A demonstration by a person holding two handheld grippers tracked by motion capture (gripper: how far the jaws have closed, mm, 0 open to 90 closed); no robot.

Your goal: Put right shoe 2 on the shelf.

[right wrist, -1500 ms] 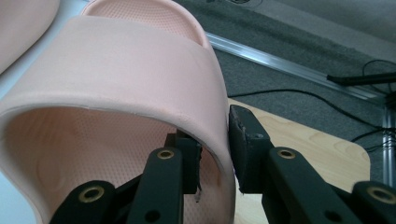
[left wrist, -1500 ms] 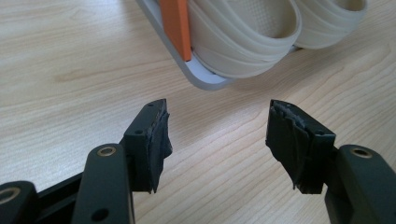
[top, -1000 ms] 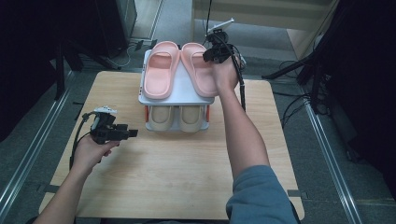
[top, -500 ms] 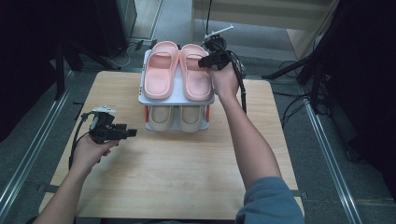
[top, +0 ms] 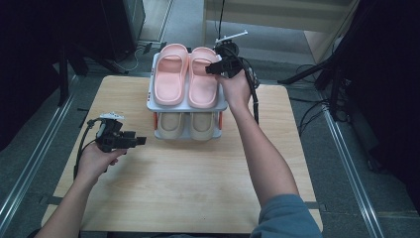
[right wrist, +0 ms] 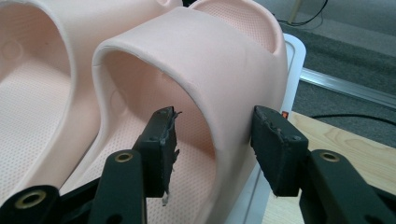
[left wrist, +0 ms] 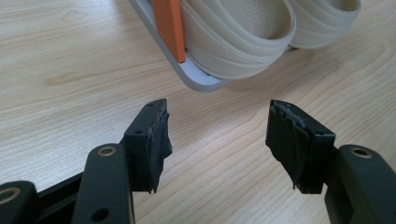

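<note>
My right tongs (right wrist: 212, 140) have just been opening; they straddle the strap of the right pink slipper (top: 203, 77) on the rack's (top: 185, 106) top shelf without pinching, so it's released. My left tongs (left wrist: 219, 135) gape, empty, over the table (top: 188, 178)

Both hand-held grippers (top: 140, 141) (top: 212, 68) open

No lettering, label, brand, number or sign can be read anywhere. The pink slippers (top: 189, 75), the cream slippers (top: 190, 125), the grey rack (top: 187, 105) and the wooden surface (top: 198, 178) carry only plain colour, moulded dots or wood grain.
</note>
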